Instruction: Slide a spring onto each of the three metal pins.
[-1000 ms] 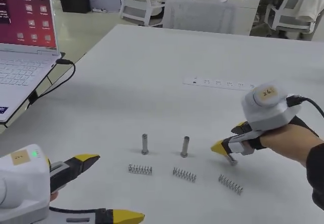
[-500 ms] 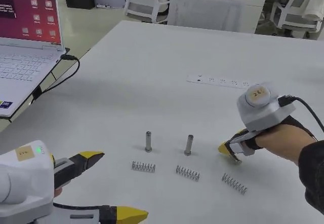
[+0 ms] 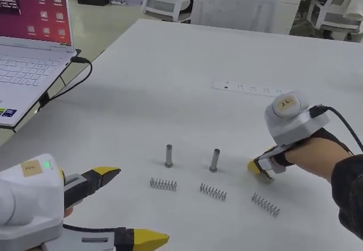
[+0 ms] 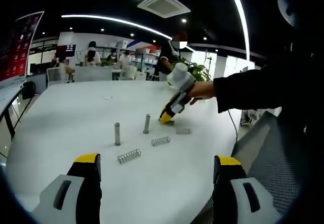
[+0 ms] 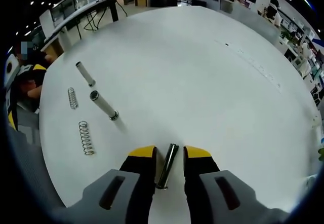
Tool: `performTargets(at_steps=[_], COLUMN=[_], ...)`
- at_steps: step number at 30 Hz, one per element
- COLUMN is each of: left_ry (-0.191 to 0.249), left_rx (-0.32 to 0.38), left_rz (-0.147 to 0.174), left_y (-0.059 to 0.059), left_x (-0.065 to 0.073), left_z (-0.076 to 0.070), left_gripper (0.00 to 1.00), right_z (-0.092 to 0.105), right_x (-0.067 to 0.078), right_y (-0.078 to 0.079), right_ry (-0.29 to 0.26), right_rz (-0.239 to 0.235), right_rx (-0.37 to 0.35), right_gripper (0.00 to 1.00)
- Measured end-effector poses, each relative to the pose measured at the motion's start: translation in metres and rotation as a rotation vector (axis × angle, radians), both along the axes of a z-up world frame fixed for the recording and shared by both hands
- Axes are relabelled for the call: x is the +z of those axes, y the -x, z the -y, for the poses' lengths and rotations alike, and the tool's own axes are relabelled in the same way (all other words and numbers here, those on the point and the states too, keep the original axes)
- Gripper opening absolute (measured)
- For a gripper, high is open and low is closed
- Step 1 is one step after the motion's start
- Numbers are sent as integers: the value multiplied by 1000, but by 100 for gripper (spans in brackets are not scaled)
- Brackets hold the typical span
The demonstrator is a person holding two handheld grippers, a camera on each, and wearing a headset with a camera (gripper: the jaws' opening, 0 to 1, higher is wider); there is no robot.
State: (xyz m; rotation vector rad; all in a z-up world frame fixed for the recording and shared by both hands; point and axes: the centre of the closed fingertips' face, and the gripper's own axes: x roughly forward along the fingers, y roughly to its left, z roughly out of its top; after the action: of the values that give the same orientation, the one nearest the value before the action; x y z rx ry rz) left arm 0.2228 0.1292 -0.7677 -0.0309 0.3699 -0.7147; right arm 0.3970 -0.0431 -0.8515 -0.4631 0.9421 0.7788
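White counter (image 3: 170, 80), two pins (image 3: 169, 155) standing up near the middle, three springs (image 3: 163, 184) lying in a row just in front of them; right tool (image 3: 258, 168) pinching a third pin (image 5: 167, 165), low by the counter; left tool (image 3: 139, 205) wide open, near the front edge

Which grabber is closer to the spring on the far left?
Left. The left gripper sits open just in front of that spring, a little to its left. The right gripper is far off to its right, around a pin.
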Motion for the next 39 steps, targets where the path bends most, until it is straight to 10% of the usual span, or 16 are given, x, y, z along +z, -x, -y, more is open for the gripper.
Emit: performTargets(at_steps=[39], left_ry=[1], left_rx=[-8], left_rz=[-10], left_y=[1], left_x=[-4], left_z=[-1], left_gripper=[87], right_z=[4], right_x=[-6], right_y=[-10], right_ry=[61], right_rz=[-78], right_rx=[-131], right_gripper=[5])
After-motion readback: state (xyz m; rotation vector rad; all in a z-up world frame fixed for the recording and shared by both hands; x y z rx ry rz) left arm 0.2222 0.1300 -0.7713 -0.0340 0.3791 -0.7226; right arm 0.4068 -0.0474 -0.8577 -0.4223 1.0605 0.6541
